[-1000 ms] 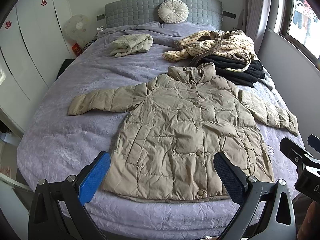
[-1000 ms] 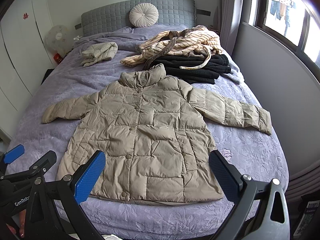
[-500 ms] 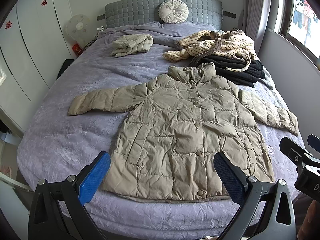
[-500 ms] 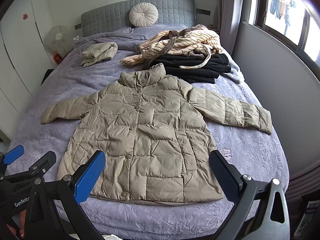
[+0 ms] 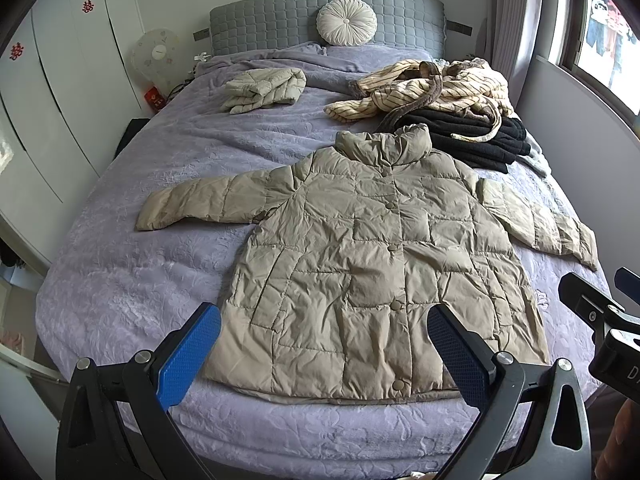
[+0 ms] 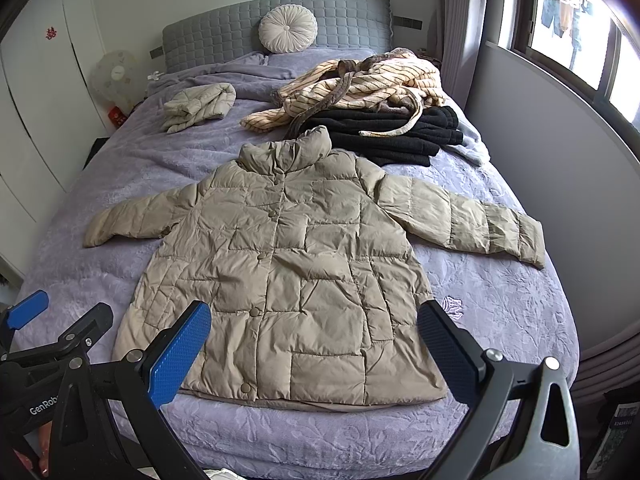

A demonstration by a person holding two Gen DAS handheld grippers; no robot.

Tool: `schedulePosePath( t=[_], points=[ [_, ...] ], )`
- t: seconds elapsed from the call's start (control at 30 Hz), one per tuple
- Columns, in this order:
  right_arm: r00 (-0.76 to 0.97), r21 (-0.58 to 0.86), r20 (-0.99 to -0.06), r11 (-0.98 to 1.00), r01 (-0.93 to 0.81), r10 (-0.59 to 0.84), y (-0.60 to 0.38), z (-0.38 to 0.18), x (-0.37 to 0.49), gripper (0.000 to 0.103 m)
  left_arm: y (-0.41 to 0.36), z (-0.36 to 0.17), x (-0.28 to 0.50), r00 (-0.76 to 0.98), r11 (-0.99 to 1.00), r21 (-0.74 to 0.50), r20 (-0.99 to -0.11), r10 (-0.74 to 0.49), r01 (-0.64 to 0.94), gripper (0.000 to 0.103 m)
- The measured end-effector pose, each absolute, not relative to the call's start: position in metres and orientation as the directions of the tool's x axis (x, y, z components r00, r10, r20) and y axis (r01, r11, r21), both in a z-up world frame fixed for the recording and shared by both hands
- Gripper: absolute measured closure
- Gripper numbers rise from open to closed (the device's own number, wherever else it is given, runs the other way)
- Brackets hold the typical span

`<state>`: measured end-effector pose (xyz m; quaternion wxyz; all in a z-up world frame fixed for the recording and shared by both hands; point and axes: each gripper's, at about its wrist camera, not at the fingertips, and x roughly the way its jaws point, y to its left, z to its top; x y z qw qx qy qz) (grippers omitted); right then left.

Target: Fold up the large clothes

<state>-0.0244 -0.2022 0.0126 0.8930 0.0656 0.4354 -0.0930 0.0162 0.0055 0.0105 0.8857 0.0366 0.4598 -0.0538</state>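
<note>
Jacket [image 5: 372,256] flat on bed [image 5: 132,280], buttoned, sleeves out; left gripper [image 5: 324,354] spread wide, empty, near hem. Right view: right gripper [image 6: 314,350] equally spread, empty. Suggest pinching cuffs first, folding sleeves inward squarely.

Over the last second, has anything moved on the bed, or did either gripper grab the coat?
Nothing visibly changed. The coat lies spread flat on the bed as before, and the left gripper and right gripper stay open and empty above its hem.

two puffer jackets [image 5: 360,264], one cushion [image 5: 346,22], one fan [image 5: 154,56]
</note>
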Motion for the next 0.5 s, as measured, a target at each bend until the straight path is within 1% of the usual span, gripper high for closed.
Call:
schedulePosePath(
  t=[0.5],
  points=[
    [0.602,0.039,-0.791,0.974,0.223,-0.107,-0.2039,0.0127,-0.0243,0.0,0.0053,0.0109,0.0165,0.569,0.991,0.017,-0.82,-0.06,0.129,0.0]
  ],
)
